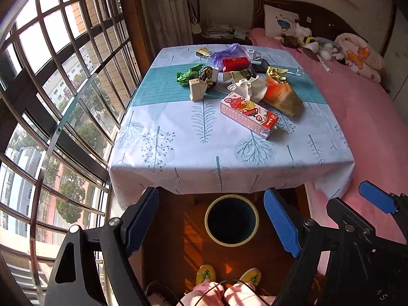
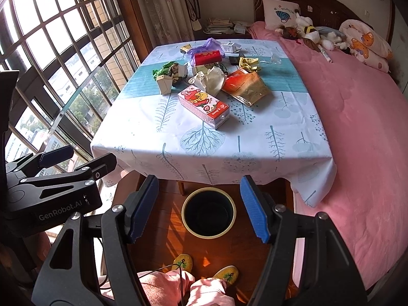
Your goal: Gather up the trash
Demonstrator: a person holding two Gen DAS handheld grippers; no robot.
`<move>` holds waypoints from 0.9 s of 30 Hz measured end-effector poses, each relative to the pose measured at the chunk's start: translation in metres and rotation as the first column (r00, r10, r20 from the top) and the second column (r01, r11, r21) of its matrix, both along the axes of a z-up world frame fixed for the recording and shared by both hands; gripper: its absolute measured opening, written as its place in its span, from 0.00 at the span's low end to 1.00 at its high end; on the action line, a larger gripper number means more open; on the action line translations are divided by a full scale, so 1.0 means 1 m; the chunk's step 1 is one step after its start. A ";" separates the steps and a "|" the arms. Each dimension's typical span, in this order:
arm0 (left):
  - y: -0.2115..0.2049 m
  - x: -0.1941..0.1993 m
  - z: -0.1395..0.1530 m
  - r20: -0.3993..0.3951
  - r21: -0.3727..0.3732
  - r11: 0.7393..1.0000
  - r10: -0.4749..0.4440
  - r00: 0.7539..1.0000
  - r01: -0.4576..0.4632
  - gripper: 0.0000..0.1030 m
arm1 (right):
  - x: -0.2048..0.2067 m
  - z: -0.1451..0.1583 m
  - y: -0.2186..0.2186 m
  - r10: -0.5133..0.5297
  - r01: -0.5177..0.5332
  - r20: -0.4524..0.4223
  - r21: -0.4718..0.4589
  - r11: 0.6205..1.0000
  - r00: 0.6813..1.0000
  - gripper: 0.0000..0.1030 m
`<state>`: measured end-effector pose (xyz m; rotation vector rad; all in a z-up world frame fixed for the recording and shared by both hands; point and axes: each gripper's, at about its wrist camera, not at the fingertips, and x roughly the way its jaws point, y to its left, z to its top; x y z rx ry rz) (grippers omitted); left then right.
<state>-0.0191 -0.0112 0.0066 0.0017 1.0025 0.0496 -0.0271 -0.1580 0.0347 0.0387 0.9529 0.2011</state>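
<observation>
Near the middle of the surface (image 2: 142, 137) sits the trash pile, juice carton (image 2: 204, 109) closest to me. Both tongs, left (image 1: 211, 227) and right (image 2: 199, 207), gape empty. Carton's probably light and crushable, so I'd pinch its long sides.

"GenRobot.AI" in white letters on side of black left tool (image 2: 84, 164), left of bin (image 2: 209, 213). Cartoon-bear carton (image 2: 204, 107) on worktop (image 2: 255, 153), beyond bin: red end has white writing, too small to read. Other wrappers' print unreadable.
</observation>
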 end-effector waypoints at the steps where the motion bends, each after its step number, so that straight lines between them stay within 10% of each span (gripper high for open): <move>1: 0.000 -0.001 0.002 0.005 0.001 1.000 0.004 1.000 -0.004 0.84 | 0.000 0.000 0.000 0.006 -0.006 0.001 0.001 1.000 1.000 0.62; 27: 0.011 0.017 0.014 0.040 -0.012 0.994 0.107 0.994 -0.106 0.84 | 0.040 -0.005 -0.012 0.141 -0.140 -0.012 0.057 0.989 0.990 0.62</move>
